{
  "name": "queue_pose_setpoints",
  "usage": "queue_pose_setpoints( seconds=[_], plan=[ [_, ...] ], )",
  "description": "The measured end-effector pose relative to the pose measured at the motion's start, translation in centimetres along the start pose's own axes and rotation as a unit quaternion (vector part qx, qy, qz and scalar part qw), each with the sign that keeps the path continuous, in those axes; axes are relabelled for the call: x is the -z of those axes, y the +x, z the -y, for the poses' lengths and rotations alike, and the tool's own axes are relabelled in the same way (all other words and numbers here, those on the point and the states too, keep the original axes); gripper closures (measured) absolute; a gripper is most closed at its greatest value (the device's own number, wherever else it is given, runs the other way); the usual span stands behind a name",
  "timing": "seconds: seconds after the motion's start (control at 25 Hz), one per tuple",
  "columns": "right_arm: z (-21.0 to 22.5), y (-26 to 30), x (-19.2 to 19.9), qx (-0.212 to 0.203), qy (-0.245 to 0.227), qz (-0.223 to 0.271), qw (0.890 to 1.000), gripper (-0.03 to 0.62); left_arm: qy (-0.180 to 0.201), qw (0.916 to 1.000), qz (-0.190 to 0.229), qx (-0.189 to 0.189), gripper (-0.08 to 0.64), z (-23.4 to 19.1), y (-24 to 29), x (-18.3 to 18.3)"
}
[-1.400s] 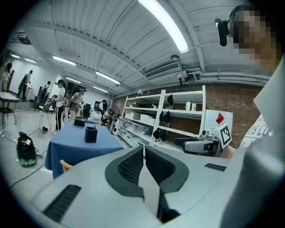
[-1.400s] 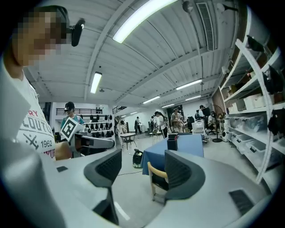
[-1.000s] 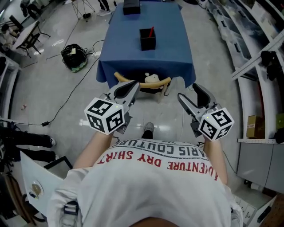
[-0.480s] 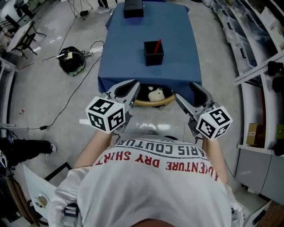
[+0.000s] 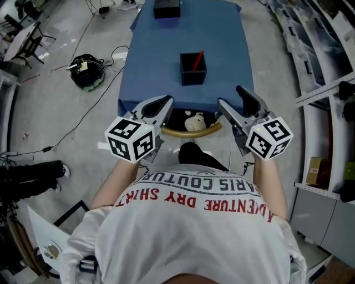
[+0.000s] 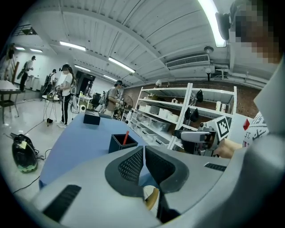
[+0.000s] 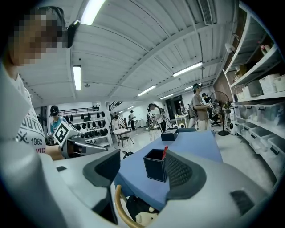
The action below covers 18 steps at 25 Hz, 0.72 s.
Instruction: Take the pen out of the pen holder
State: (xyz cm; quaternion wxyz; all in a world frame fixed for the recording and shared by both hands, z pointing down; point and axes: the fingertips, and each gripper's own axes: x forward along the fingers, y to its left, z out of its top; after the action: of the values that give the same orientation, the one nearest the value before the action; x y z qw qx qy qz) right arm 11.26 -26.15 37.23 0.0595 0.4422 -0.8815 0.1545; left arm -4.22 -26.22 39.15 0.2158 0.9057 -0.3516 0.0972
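Observation:
A black square pen holder (image 5: 193, 69) stands in the middle of the blue table (image 5: 158, 61), with a red pen (image 5: 198, 60) leaning in it. Both grippers hover at the table's near edge, well short of the holder. My left gripper (image 5: 161, 104) has its pads together with nothing between them; from it the holder (image 6: 119, 143) and pen (image 6: 126, 137) lie ahead, left of the jaws. My right gripper (image 5: 233, 99) is open and empty. In its own view, the right gripper (image 7: 142, 160) frames the holder (image 7: 155, 167) and pen (image 7: 164, 152) between its fingers, far off.
A black box (image 5: 167, 8) sits at the table's far end. A wooden chair back (image 5: 191, 131) with a plush toy (image 5: 193, 121) is tucked under the near edge. Shelving (image 5: 327, 83) runs along the right. A black bag (image 5: 86, 69) and cables lie on the floor left.
The person has walked toward the table; both grippers now reach its near edge and the holder looks closer. Jaw states are unchanged.

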Motion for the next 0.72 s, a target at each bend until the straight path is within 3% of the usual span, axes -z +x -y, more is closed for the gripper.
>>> queue_pose_setpoints(
  seconds=[0.72],
  plan=[
    [8.3, 15.4, 0.9, -0.052, 0.014, -0.070, 0.996, 0.307, -0.047, 0.9970, -0.038, -0.048, 0.522, -9.3, 7.7, -1.5]
  ],
)
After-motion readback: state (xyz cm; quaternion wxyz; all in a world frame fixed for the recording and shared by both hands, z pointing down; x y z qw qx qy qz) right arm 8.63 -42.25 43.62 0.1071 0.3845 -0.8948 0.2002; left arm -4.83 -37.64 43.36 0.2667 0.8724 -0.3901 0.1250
